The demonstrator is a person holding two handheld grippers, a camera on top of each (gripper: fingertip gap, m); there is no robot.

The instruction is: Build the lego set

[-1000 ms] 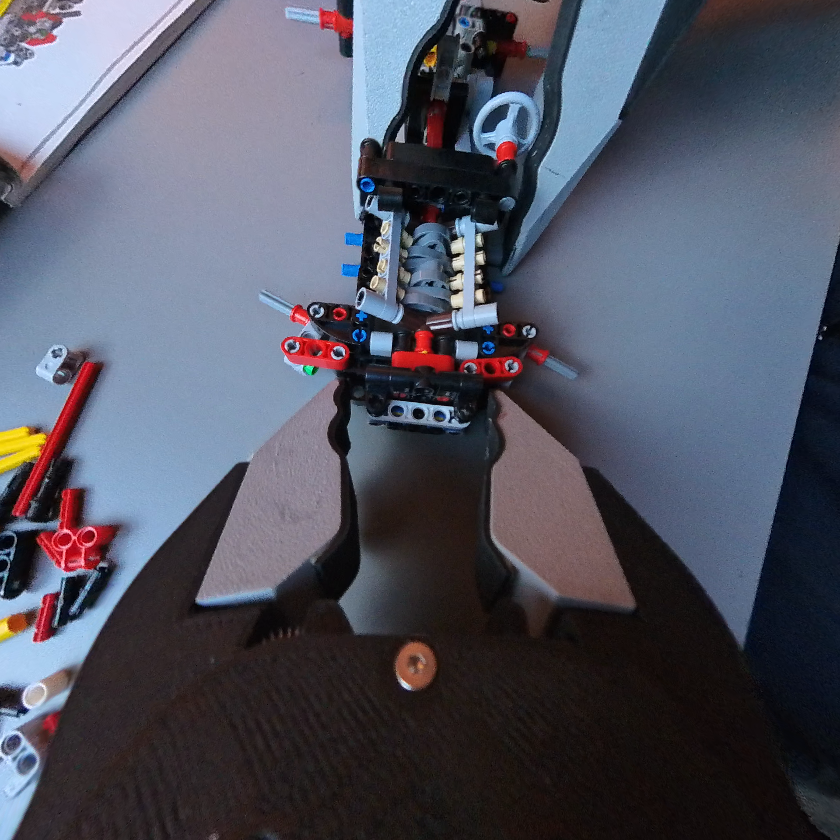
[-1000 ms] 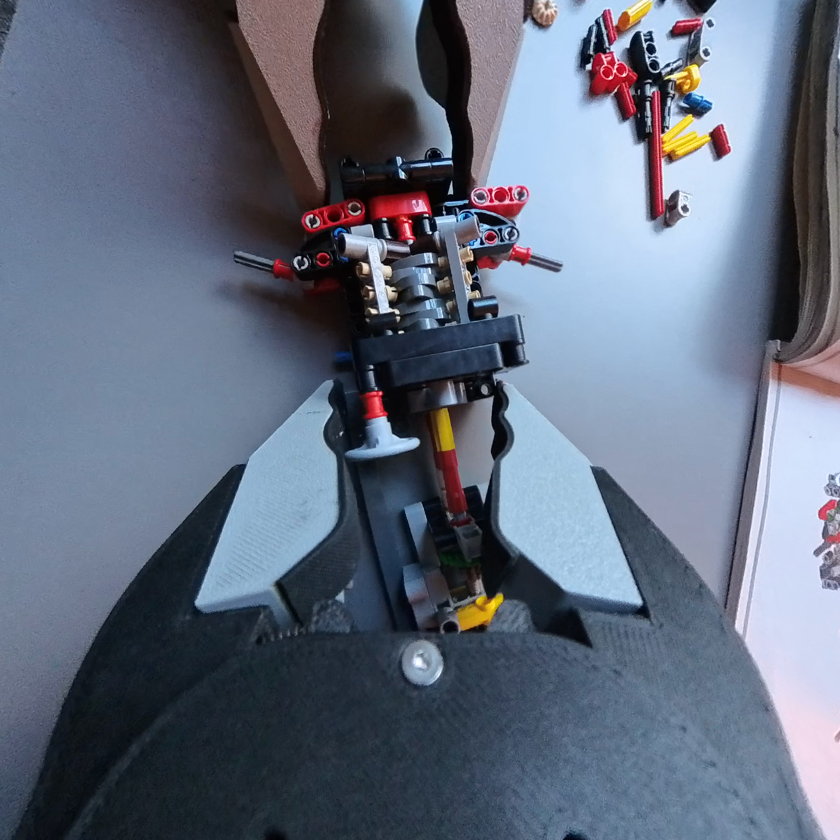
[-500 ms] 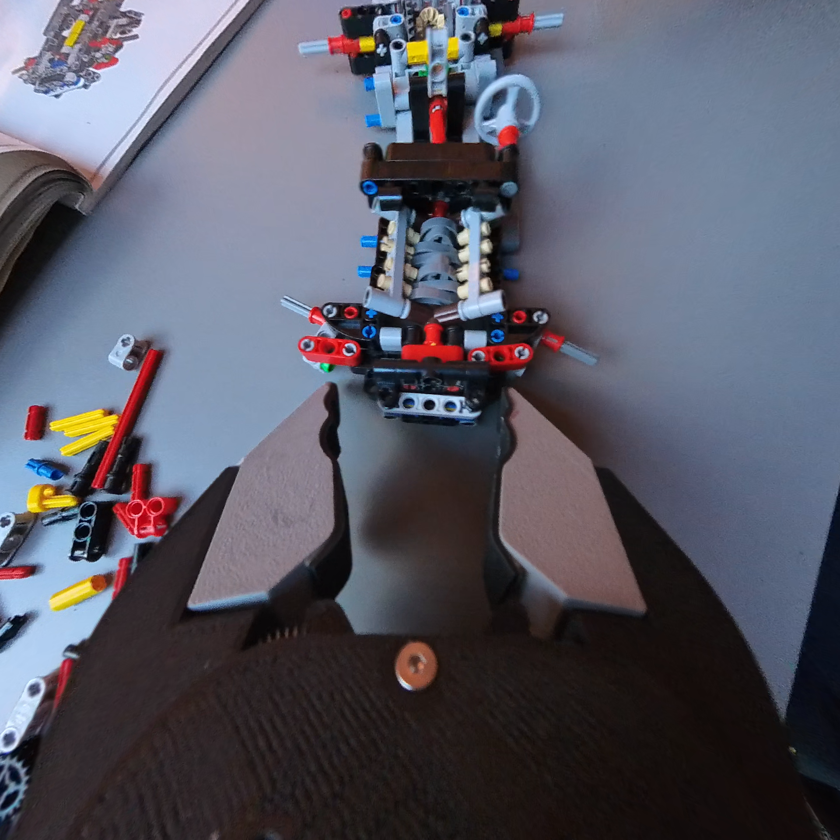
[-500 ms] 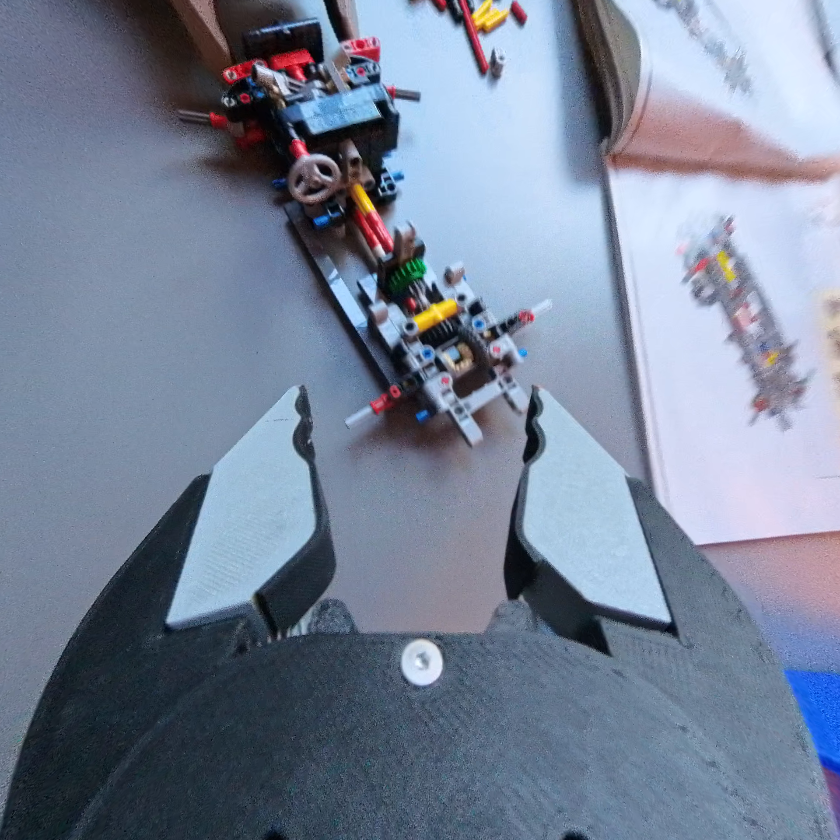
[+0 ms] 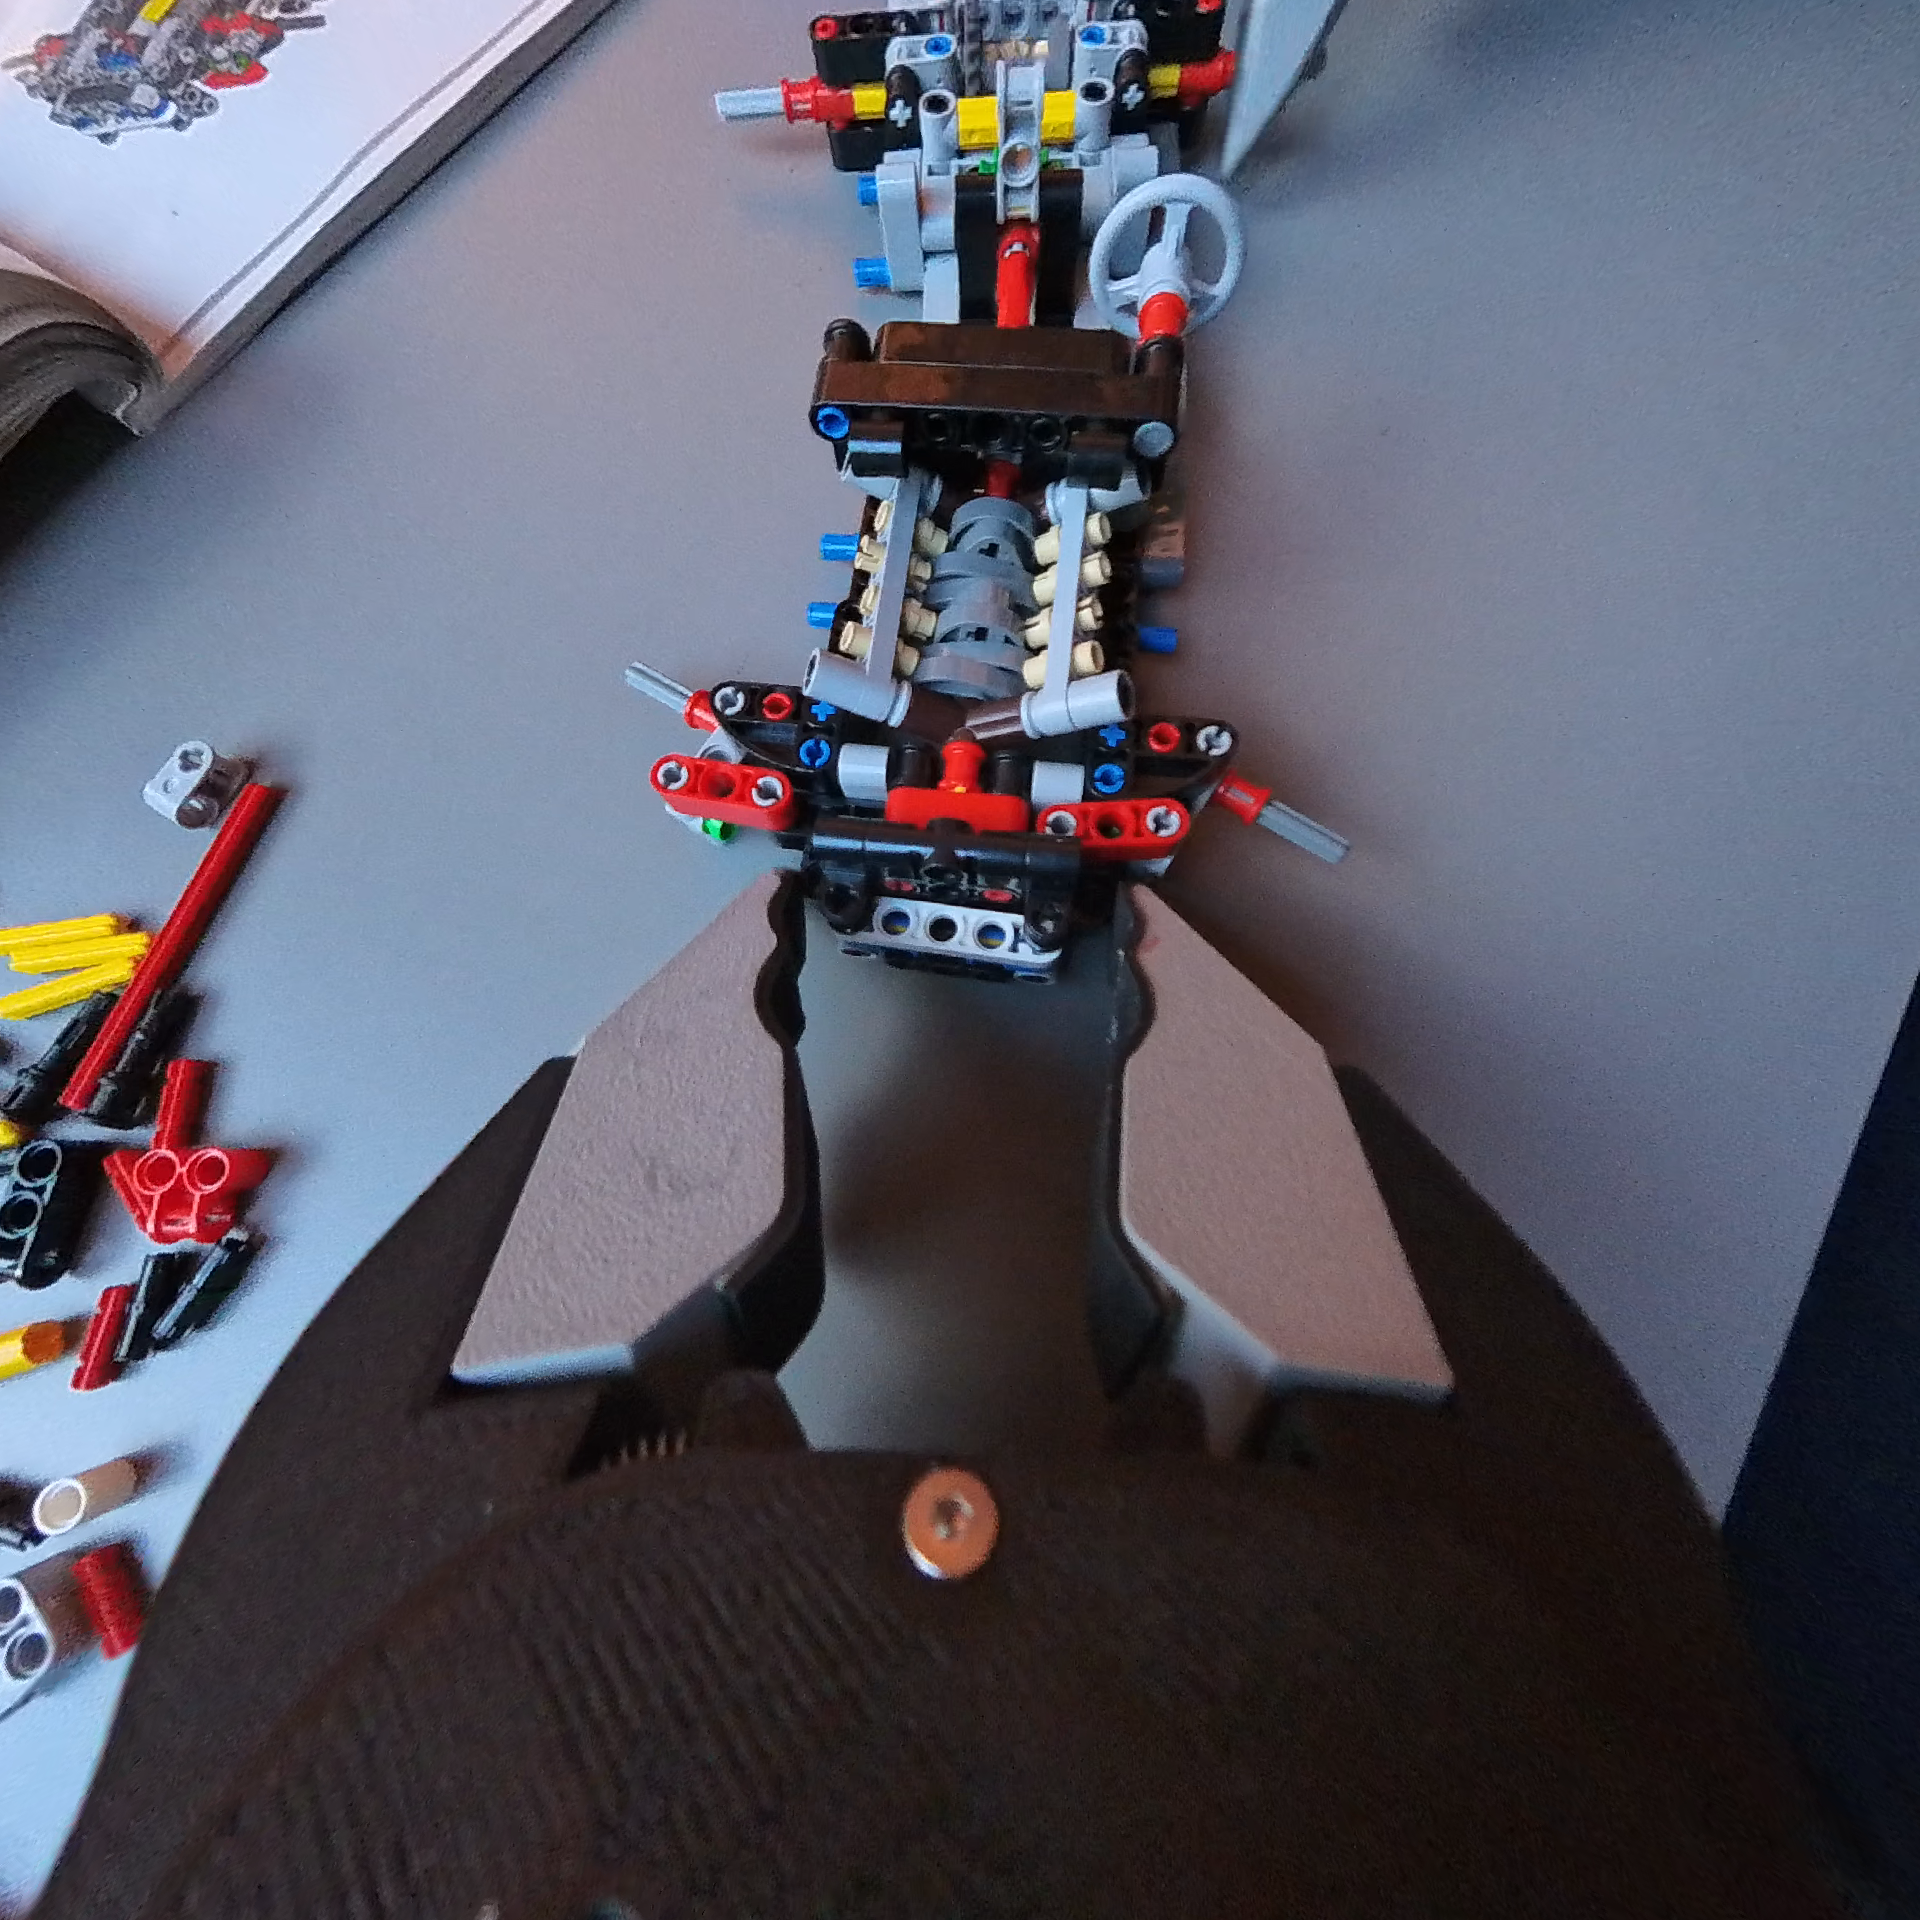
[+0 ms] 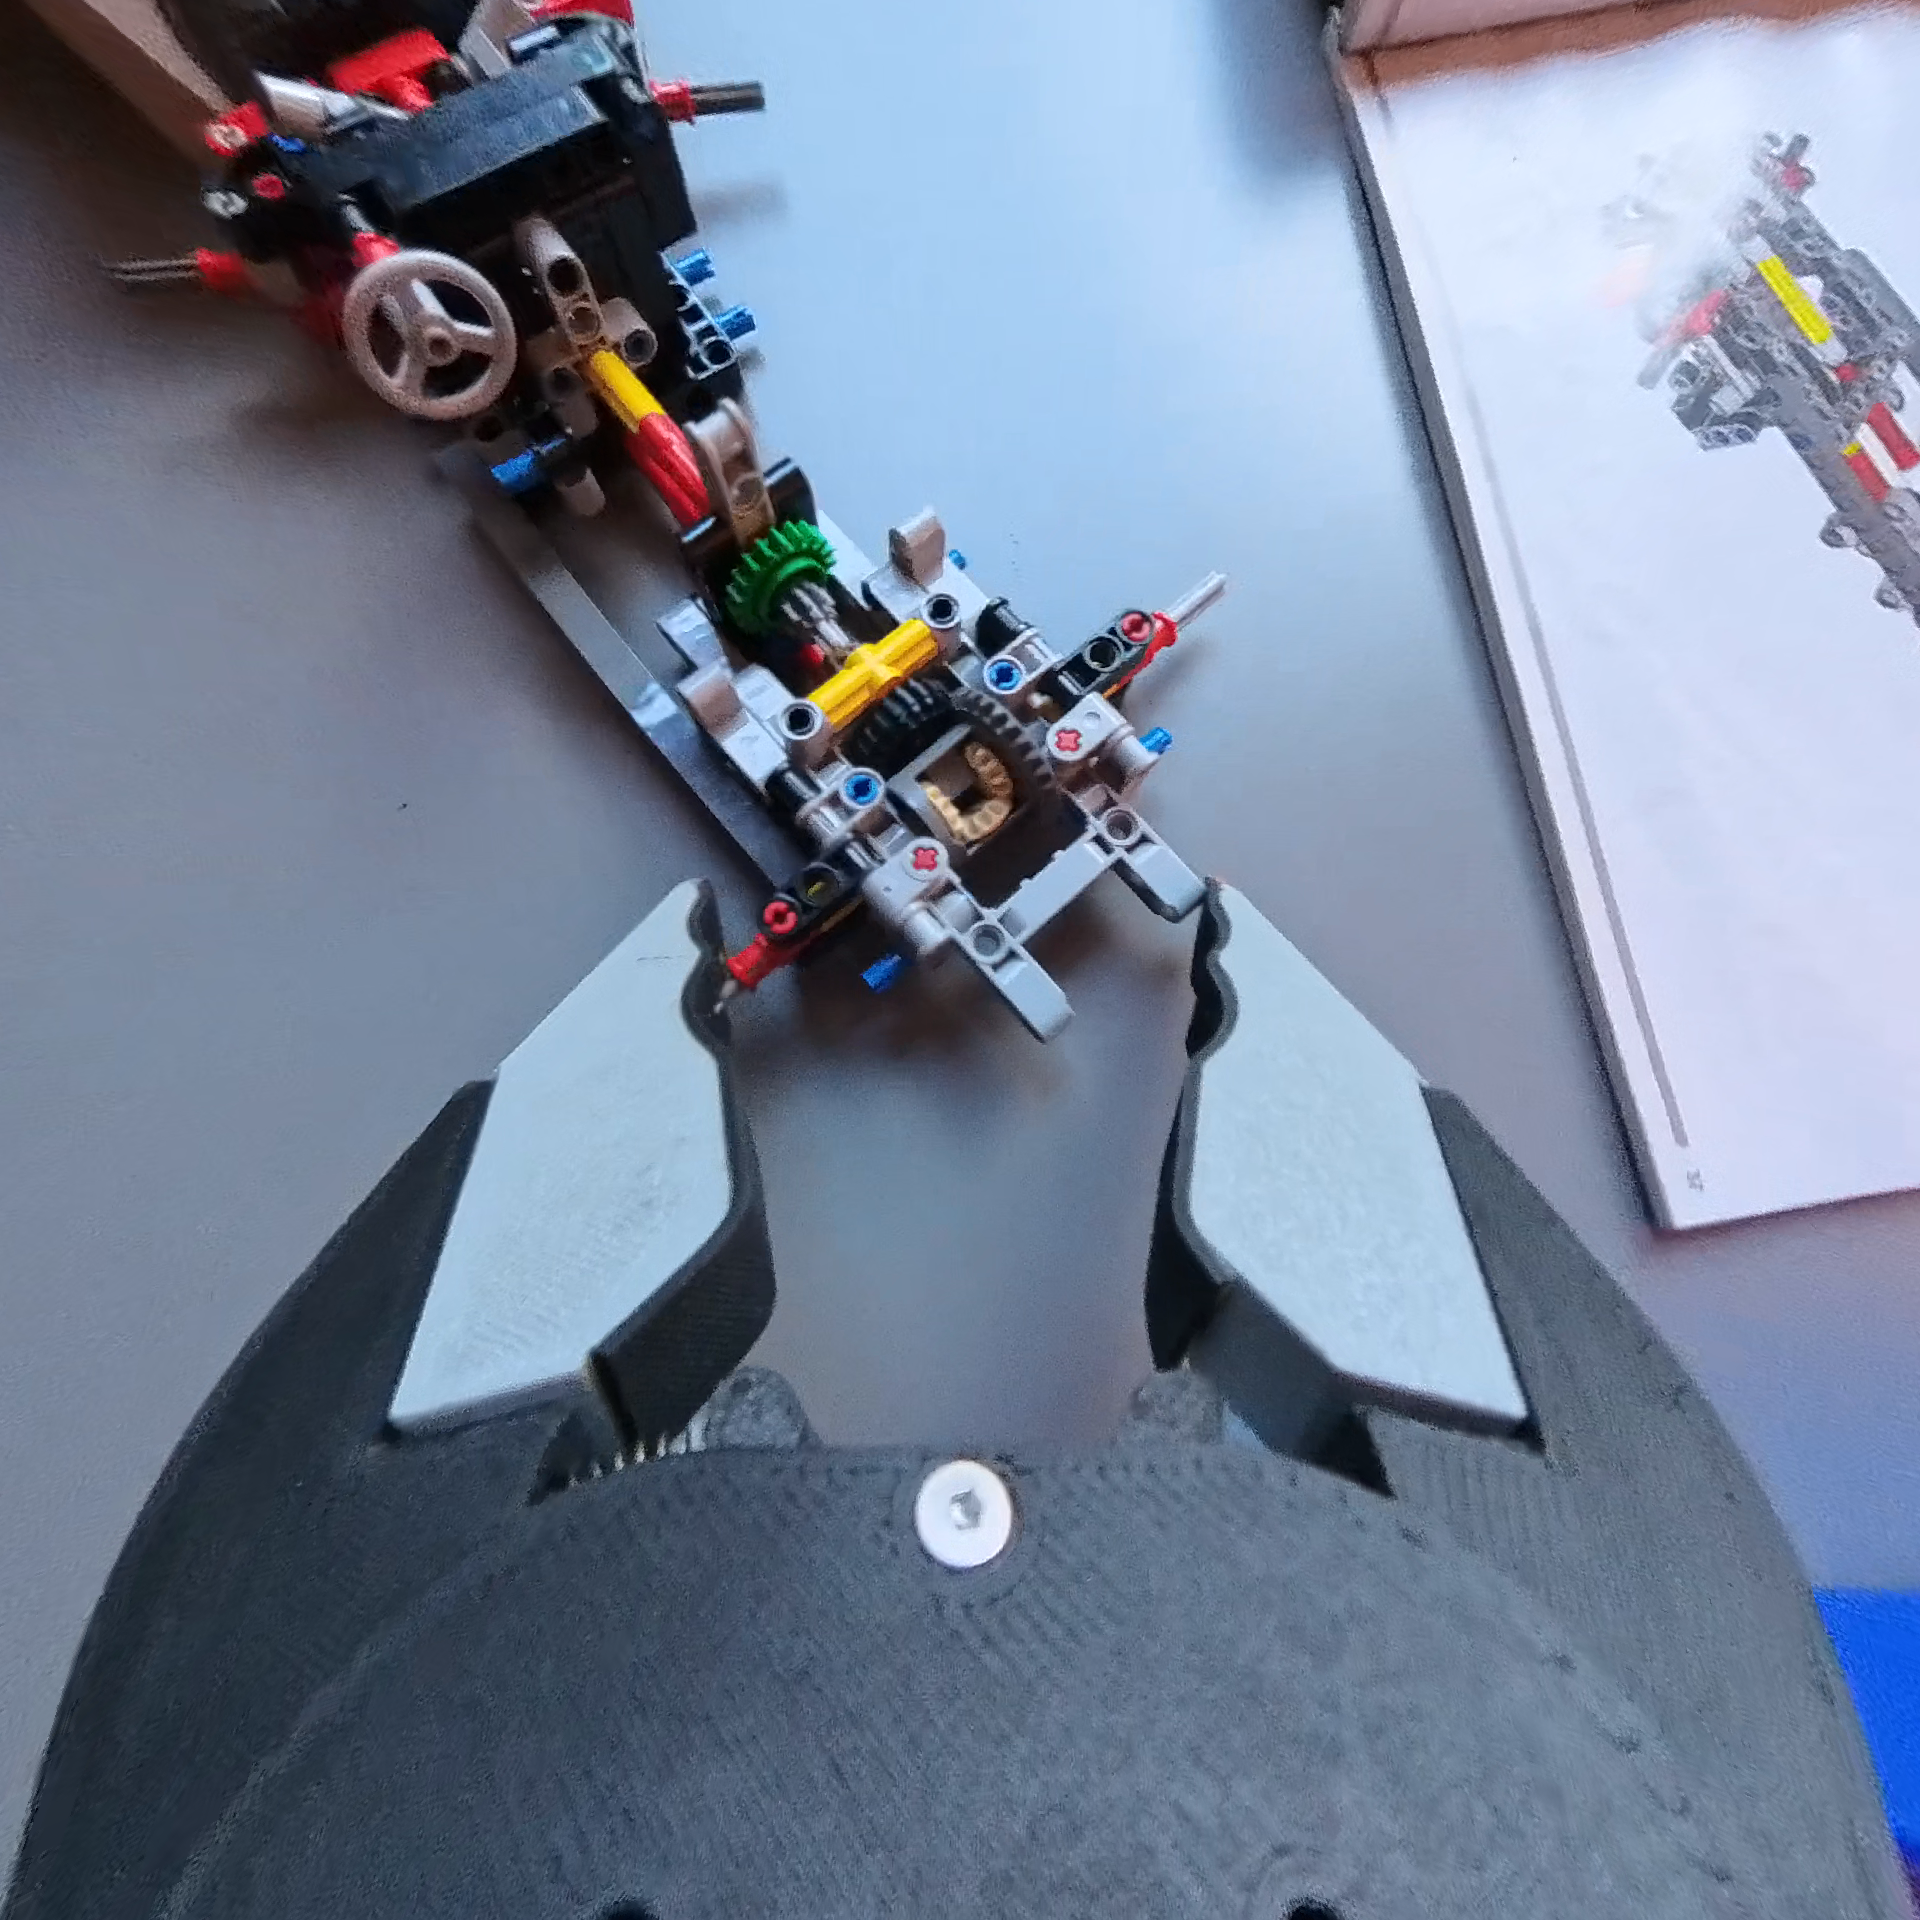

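Right gripper (image 6: 951, 935) has edged up to the chassis (image 6: 914, 748) rear, fingers wide apart, not pressing; left gripper (image 5: 951, 914) fingers are back on its black front end, seemingly clamped.
Chassis lies on worktop (image 5: 1558, 623) w/ engine, steering wheel (image 5: 1166, 249) fitted; axles bare, loose parts (image 5: 156, 1143) aside; booklet (image 6: 1714, 727) print blurred, no brand legible.

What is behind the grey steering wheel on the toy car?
In the left wrist view, behind the steering wheel come grey beams, a yellow bar across the car frame and a red-tipped axle. A grey gripper finger stands there too. Anything farther back is cut off.
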